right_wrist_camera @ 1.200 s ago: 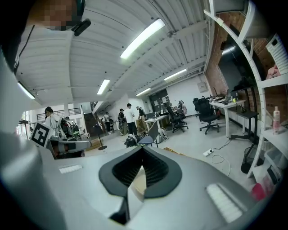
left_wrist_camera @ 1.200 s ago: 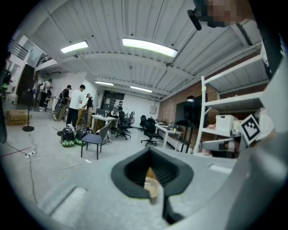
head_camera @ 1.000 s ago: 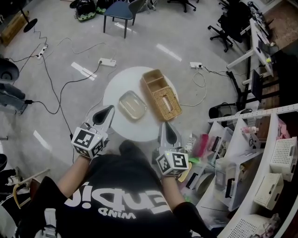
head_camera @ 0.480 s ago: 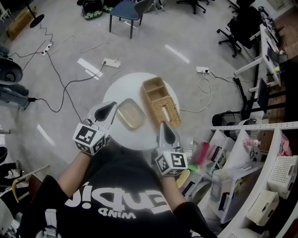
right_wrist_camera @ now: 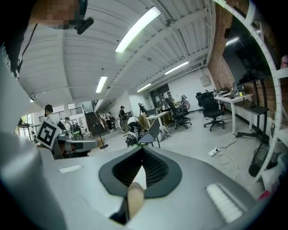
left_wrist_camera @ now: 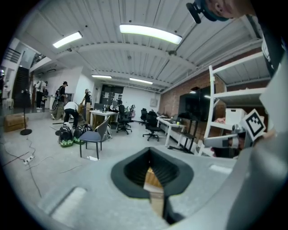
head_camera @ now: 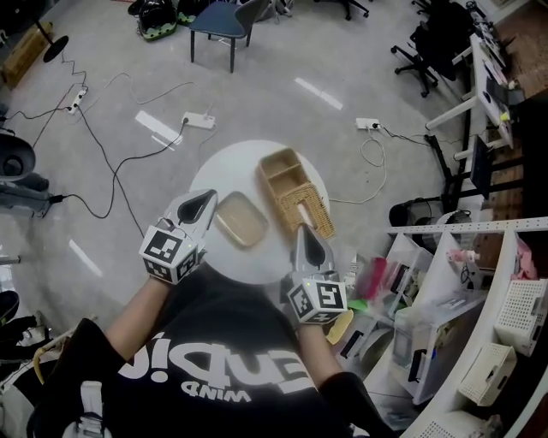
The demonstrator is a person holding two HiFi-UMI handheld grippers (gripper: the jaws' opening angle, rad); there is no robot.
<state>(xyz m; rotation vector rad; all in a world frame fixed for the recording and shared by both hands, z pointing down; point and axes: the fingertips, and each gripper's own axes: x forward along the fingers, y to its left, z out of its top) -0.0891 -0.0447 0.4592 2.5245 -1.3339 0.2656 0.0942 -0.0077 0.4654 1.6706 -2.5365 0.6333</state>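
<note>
In the head view a round white table (head_camera: 229,171) carries a shallow tan tray (head_camera: 241,219) and a long wicker basket (head_camera: 296,193) with two compartments. My left gripper (head_camera: 204,199) hangs over the table's left edge, just left of the tray, shut and holding nothing. Over the near right edge, just below the basket's near end, my right gripper (head_camera: 306,233) is shut and also holds nothing. In the left gripper view the left gripper (left_wrist_camera: 151,166) shows ribbed pads closed to a slit. The right gripper (right_wrist_camera: 141,165) looks the same in the right gripper view.
A blue chair (head_camera: 224,17) and helmets stand beyond the table. A power strip (head_camera: 198,121) and cables lie on the floor at left. White shelving with bins (head_camera: 479,282) crowds the right side. Desks with black office chairs (head_camera: 441,34) stand at far right. People (left_wrist_camera: 69,114) stand far off.
Both grippers stay shut and hold almost the same places. The left gripper has edged slightly closer to the tray. A distant person now bends over.
</note>
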